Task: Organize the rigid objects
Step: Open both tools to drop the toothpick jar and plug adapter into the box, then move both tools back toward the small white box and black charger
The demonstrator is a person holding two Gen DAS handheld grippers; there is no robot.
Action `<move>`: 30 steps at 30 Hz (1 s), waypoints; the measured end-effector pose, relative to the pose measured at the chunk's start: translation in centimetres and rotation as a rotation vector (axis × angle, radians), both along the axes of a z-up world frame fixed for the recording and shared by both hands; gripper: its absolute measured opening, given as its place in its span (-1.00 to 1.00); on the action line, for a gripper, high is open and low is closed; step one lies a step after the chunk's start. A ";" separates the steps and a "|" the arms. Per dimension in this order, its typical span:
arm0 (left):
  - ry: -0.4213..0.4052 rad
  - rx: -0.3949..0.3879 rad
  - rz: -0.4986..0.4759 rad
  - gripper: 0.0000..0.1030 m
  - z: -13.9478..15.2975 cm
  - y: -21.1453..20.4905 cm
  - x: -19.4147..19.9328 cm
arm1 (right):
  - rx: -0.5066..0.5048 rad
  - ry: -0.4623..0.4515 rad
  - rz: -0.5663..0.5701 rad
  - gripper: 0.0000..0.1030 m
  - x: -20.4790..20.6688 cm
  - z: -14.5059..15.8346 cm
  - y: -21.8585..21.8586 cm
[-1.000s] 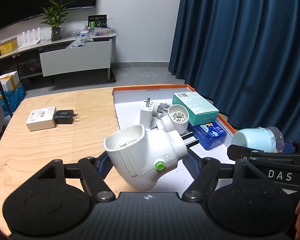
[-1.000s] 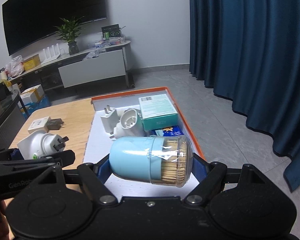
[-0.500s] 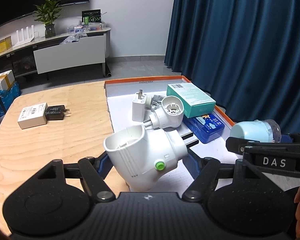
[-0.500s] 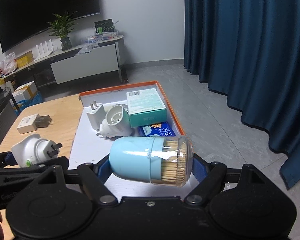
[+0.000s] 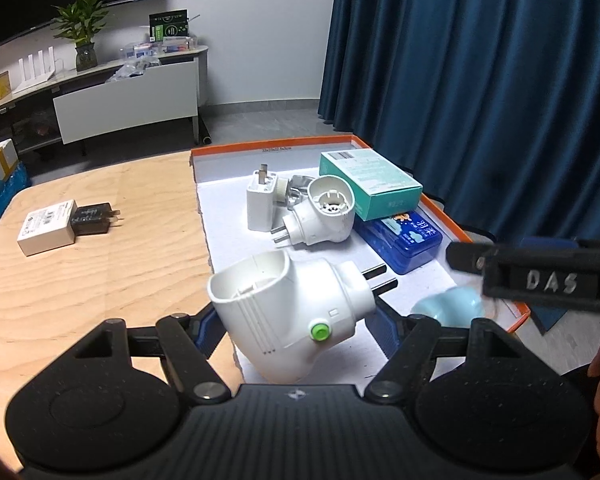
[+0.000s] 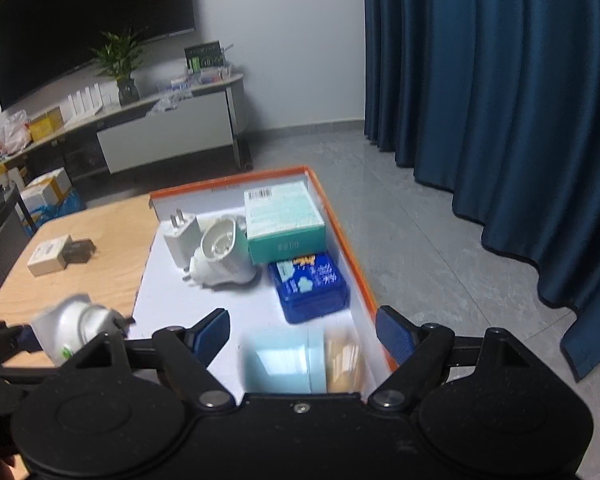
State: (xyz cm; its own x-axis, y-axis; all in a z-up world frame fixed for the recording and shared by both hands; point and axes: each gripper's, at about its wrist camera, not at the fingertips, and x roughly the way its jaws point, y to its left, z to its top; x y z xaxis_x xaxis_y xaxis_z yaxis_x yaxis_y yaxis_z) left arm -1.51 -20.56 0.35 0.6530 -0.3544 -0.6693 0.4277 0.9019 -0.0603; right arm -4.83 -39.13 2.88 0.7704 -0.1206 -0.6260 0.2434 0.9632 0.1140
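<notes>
Left gripper (image 5: pixel 296 316): I've got it pinching the big white plug adapter (image 5: pixel 288 308), over the near left edge of the orange tray (image 6: pixel 352 248).
Right gripper (image 6: pixel 303 334): mine's spread wide, nothing gripped.
Toothpick jar (image 6: pixel 300 364): blurry, lying below my open fingers in the tray's near right corner.
Tray's far end: teal box (image 6: pixel 284 216), blue case (image 6: pixel 308 284), two white plugs.
Table (image 5: pixel 80 280), far left: two small chargers.

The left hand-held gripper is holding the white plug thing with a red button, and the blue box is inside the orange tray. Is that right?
Nearly. The button is green, not red, as the left wrist view shows. The rest holds: the left hand-held gripper grips the white plug adapter, and the blue box lies inside the orange tray.
</notes>
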 end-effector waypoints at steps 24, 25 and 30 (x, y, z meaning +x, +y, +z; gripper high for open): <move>0.048 -0.083 -0.013 0.74 0.1 0.5 1.0 | 0.006 -0.067 -0.008 0.85 0.1 1.7 0.7; 0.044 -0.083 0.002 0.76 0.3 0.8 1.1 | 0.007 -0.066 0.001 0.85 0.2 1.8 0.9; 0.027 -0.072 0.079 0.79 0.9 2.8 1.8 | 0.013 -0.066 0.042 0.85 0.9 1.8 2.2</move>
